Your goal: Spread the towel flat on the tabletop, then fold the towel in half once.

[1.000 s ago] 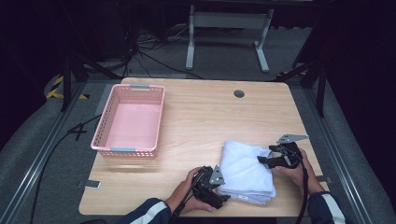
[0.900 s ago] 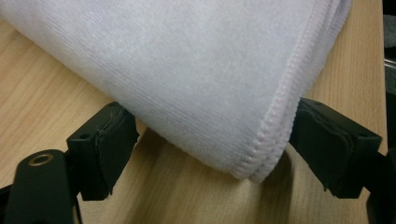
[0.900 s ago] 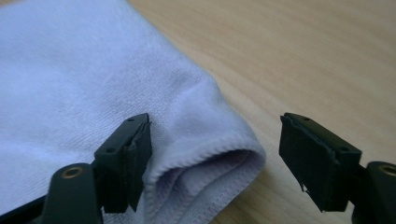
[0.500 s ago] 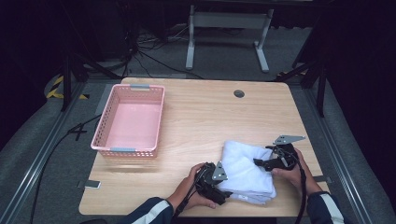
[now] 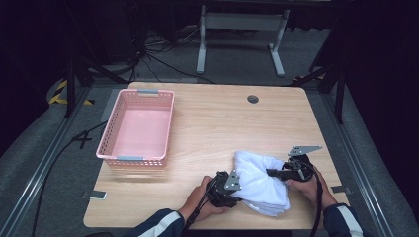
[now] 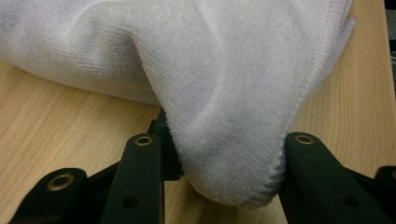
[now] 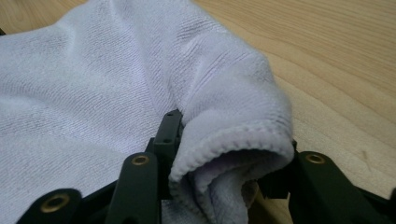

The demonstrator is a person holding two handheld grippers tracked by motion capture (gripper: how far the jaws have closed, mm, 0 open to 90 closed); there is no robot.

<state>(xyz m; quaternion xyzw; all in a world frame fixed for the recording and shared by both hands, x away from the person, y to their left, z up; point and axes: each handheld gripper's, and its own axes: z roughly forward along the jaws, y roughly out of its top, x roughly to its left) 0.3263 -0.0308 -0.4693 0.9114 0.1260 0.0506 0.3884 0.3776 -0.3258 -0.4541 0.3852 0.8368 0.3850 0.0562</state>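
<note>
White terry towel [image 5: 259,181], folded into a soft rumpled stack, lying on the desk's near right part, stitched edges bunched at both ends

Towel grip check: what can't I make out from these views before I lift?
- Left gripper view: the white towel bulges over the jaw tips, hiding how deep the bite goes.
- Right gripper view: the rolled hem covers the pads; the number of layers caught is unclear.
- High view: the towel's near edge lies behind the hands; the pink basket floor is too small to check.
</note>
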